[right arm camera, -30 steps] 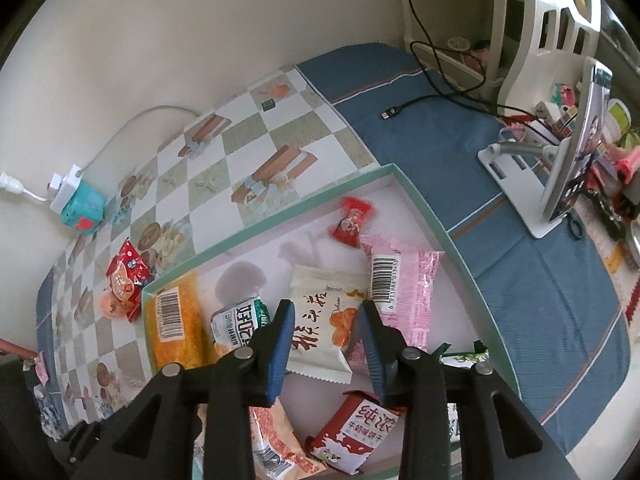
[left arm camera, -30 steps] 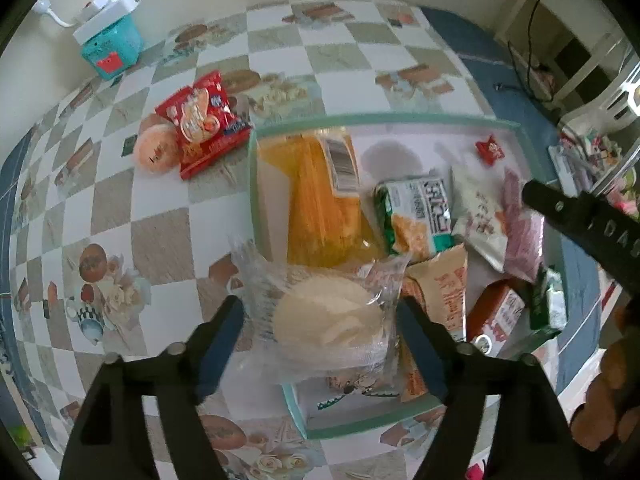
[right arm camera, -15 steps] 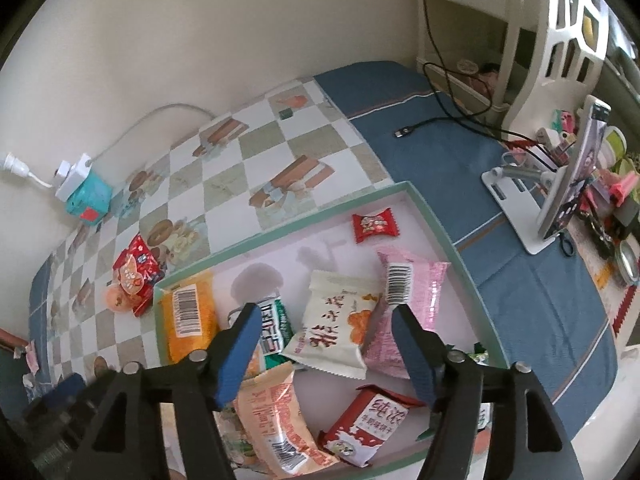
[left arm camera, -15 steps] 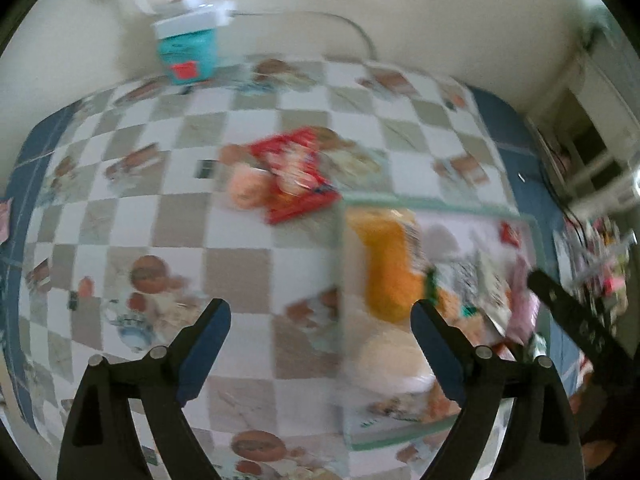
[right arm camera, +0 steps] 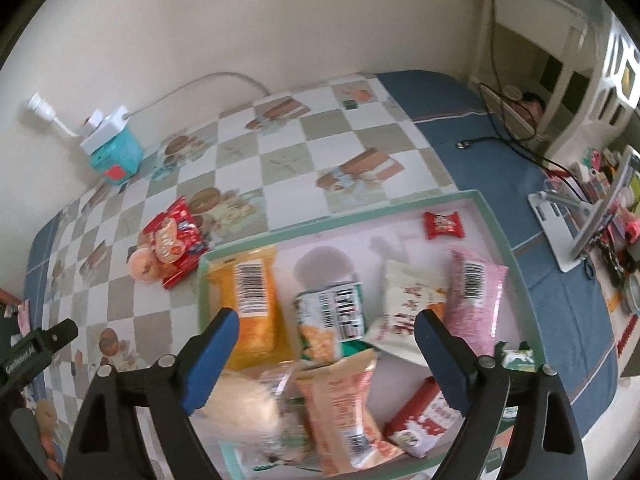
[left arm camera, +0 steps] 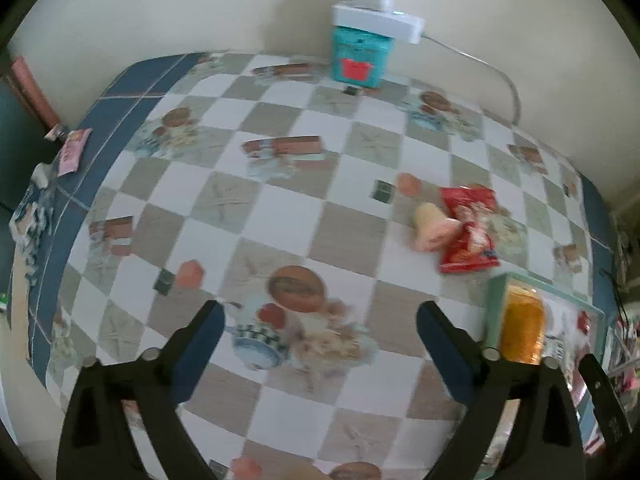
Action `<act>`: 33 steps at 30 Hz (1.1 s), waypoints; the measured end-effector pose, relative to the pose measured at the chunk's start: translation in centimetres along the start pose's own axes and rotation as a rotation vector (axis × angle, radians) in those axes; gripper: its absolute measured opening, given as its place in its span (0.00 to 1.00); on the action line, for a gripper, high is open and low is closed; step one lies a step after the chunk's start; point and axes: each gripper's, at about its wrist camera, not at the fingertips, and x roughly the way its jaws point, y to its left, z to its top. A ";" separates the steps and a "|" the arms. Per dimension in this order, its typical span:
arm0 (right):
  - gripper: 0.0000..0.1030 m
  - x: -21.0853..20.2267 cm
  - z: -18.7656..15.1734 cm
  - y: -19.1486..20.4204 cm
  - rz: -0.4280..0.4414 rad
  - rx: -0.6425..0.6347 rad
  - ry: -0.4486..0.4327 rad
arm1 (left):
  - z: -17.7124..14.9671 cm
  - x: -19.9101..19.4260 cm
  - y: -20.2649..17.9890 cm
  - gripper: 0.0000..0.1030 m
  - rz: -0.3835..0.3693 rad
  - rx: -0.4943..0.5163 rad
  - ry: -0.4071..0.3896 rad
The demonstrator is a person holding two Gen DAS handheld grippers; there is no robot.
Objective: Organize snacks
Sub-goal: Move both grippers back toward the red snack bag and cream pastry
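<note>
the left tongs point(left arm camera: 318, 320) are wide apart and hold nothing, low in the frame over bare checkered tablecloth point(left arm camera: 280, 216). the right tongs point(right arm camera: 326, 330) are also wide apart and empty, hanging above the tray point(right arm camera: 516, 276) that fills the lower half of their view.

most snacks already lie in the tray: an orange packet point(right arm camera: 252, 304) at its left end, a green and white packet point(right arm camera: 332, 324) at centre, a white packet point(right arm camera: 408, 300) and a pink packet point(right arm camera: 476, 296) to the right, a small red sweet point(right arm camera: 443, 224) near the upper right corner, a peach packet point(right arm camera: 344, 400) and a red and white carton point(right arm camera: 420, 420) along the bottom, and a pale round bun point(right arm camera: 240, 408) in clear wrap at lower left.

two things are outside it, touching each other: a red packet point(left arm camera: 470, 232) and a round peach snack point(left arm camera: 434, 230) at the right of the left view, just above the tray corner.

the step in hand looks like fetching those two. it would go best to swing the left tongs right, come down over the red packet's short width, and close on the body, not the crimped edge, so it does not slip. the round snack touching it may roll when nudged.

writing: barcodes show on the orange, green and pink packets; red chinese characters on the white packet are too blurred to read. lettering on the left tool's black bar point(right arm camera: 30, 350) is unclear.
</note>
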 end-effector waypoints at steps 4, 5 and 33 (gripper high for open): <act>1.00 -0.2 -0.2 2.0 0.014 -0.029 -0.007 | 0.3 0.2 1.9 0.97 0.007 -0.037 -0.001; 1.00 -0.2 -0.3 2.4 0.017 -0.032 -0.007 | 0.4 0.2 2.2 0.97 0.007 -0.041 -0.002; 1.00 1.3 -0.7 8.9 0.037 -0.099 0.008 | 2.3 2.2 5.9 0.97 -0.002 -0.122 -0.007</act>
